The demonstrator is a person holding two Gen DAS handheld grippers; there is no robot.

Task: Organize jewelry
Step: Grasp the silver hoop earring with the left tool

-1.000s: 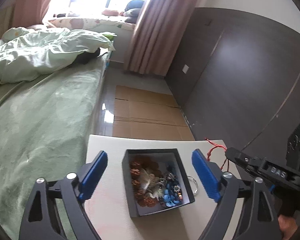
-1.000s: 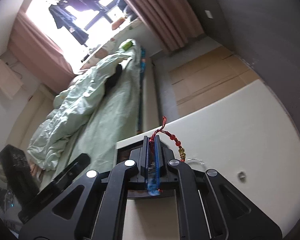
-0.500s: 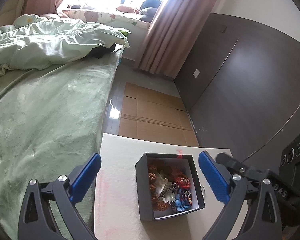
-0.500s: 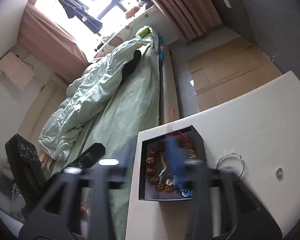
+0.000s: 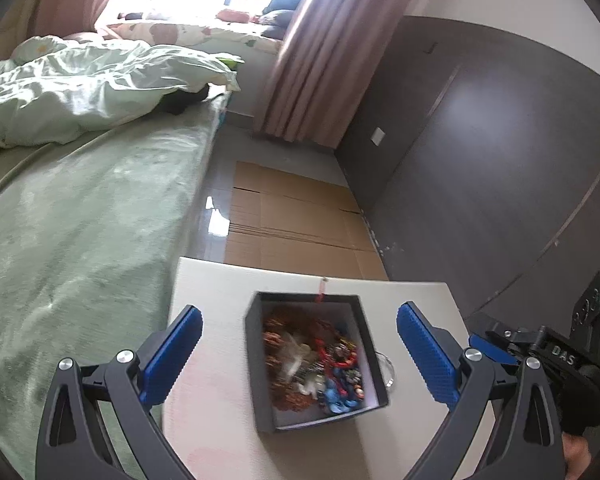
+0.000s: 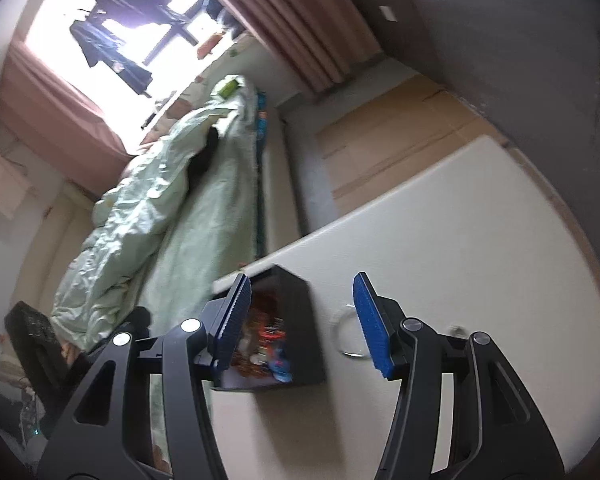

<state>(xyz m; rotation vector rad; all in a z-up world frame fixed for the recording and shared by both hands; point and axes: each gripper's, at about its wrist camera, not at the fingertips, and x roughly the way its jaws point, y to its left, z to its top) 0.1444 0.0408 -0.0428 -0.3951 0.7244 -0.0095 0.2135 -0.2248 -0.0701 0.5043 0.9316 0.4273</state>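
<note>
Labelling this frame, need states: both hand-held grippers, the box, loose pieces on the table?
Left hand-held gripper: open, empty.
Right hand-held gripper: open, empty.
Black square cardboard box: lidless, holds mixed beaded jewelry.
Thin silver metal ring: on the white table, outside the box.
Small silver piece: on the table, too blurred to identify.

The left gripper (image 5: 300, 354) is hovering wide open over a black box (image 5: 260, 376) of jewelry (image 5: 320, 368) sitting on the table (image 5: 216, 292), the right gripper (image 5: 540, 350) showing beside it.
</note>
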